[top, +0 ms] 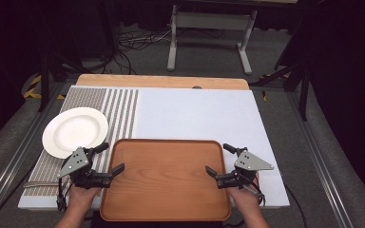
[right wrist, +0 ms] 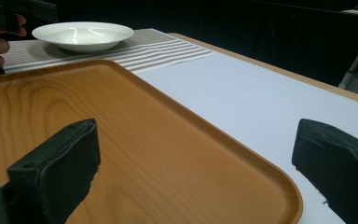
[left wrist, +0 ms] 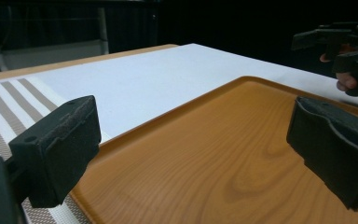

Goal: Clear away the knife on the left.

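A: Nearest us, what are the tools doing?

B: The left tool [top: 108, 159] stands with its jaws spread wide and nothing between the pads. One jaw hangs over the wooden tray [top: 166, 180] by its left rim, the other over the striped mat [top: 119, 107] outside it. The right tool [top: 219, 159] mirrors it at the right rim, also wide open and holding nothing.

A: And the tray?

B: It lies flat on the worktop [top: 195, 111] at the near edge, between the two tools, long axis running left to right. Each tool points inward across a short side, so the rims lie just inside each one.

A: Which hand is nearer the white plate [top: 75, 131]?

B: The left; the plate sits on the mat just beyond that tool, clear of the tray.
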### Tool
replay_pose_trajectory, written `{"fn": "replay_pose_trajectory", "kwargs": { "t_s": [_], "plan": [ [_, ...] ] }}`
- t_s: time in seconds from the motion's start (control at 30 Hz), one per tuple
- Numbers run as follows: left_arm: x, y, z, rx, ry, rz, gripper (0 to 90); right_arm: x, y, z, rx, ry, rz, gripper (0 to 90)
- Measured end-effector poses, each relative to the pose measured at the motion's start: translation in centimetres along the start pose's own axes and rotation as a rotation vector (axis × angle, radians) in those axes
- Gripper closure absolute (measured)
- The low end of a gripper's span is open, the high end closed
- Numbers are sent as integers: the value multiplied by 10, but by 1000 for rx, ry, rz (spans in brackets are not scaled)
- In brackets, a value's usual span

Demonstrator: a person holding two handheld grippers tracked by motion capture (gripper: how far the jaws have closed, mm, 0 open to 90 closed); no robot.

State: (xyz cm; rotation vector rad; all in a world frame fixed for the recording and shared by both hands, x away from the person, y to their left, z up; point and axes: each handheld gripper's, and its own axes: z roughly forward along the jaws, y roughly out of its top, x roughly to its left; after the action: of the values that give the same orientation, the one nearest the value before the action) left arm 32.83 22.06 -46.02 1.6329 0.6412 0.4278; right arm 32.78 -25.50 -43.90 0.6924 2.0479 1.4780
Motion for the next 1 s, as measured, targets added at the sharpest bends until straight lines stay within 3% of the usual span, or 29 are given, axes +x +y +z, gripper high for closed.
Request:
{"fn": "replay_pose_trajectory", "kwargs": {
  "t_s": [0.13, 0.3, 0.63, 1.0],
  "plan": [
    [-1, 2, 0, -13, 0, -4, 35, 1, -1, -3, 0, 0, -5, 15],
    [-2, 3, 0, 5, 12, 16, 15, 0, -1, -5, -5, 1, -1, 15],
    [-2, 12, -1, 86, -49, 23, 41, 0, -2, -2, 3, 18, -3, 16],
    [6, 41, -14, 202, -100, 108, 79, 0, -2, 1, 12, 33, -8, 17]
  ]
}}
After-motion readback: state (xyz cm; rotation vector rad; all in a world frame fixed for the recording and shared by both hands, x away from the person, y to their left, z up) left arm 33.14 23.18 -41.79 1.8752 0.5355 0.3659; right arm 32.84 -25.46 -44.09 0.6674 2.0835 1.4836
